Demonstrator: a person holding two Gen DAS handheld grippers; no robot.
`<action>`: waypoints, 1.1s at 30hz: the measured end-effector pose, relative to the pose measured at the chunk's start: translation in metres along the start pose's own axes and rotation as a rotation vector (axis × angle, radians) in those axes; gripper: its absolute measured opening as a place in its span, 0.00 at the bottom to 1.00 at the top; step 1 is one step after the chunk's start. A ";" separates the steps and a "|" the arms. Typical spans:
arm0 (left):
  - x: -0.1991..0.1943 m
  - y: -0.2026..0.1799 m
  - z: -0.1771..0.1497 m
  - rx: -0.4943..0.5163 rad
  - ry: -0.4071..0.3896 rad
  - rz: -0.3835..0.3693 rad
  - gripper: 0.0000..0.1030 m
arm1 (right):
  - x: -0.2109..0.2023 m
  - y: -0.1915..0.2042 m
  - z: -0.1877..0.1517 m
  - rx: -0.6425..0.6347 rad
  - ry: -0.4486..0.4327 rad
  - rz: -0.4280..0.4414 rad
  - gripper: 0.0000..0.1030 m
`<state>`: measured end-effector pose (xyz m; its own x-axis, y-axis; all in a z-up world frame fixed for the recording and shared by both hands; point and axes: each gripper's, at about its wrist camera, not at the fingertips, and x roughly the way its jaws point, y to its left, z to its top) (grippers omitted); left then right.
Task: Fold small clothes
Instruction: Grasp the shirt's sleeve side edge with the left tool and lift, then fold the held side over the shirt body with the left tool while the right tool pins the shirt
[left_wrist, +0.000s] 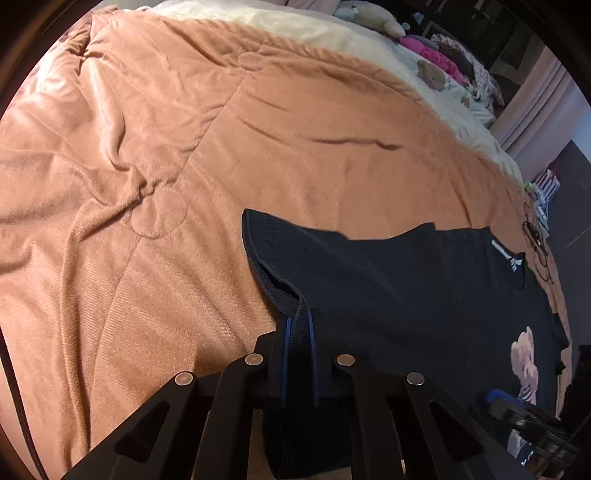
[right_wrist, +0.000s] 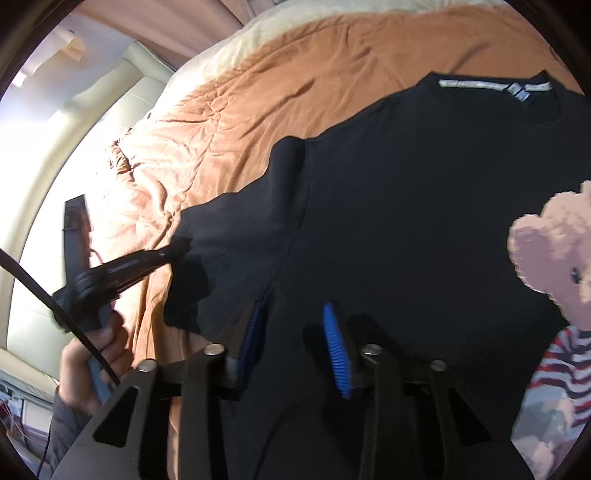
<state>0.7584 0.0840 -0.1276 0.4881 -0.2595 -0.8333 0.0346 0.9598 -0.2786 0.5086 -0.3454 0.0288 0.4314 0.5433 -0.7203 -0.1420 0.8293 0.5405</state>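
A black T-shirt (right_wrist: 406, 221) with a teddy-bear print (right_wrist: 554, 258) lies face up on an orange-brown blanket (left_wrist: 184, 147), its collar label (right_wrist: 491, 85) at the far end. My left gripper (left_wrist: 299, 321) is shut on the hem of the shirt's sleeve (left_wrist: 273, 251), which rises in a fold between the blue pads. The right wrist view shows the left gripper (right_wrist: 181, 247) at the sleeve's end, with a hand (right_wrist: 99, 347) holding it. My right gripper (right_wrist: 291, 325) sits over the shirt's side below the underarm. Its blue pads stand apart, with dark cloth lying between them.
Cream bedding (left_wrist: 314, 33) lies beyond the blanket, with a pile of pink clothes (left_wrist: 439, 55) and a plush toy (left_wrist: 376, 18) at the far edge. A padded cream surface (right_wrist: 92, 122) borders the bed. A black cable (right_wrist: 44, 288) trails from the left gripper.
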 end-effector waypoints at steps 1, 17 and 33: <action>-0.005 -0.003 0.002 0.004 -0.007 -0.007 0.08 | 0.006 -0.001 0.003 0.011 0.006 0.004 0.21; -0.067 -0.086 0.022 0.113 -0.062 -0.120 0.08 | 0.047 -0.014 0.028 0.105 0.092 0.009 0.06; -0.062 -0.191 -0.012 0.261 0.018 -0.199 0.08 | -0.076 -0.064 0.001 0.071 -0.049 -0.034 0.63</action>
<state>0.7111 -0.0842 -0.0281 0.4340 -0.4440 -0.7839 0.3512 0.8847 -0.3066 0.4852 -0.4402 0.0495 0.4785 0.5061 -0.7176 -0.0634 0.8349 0.5467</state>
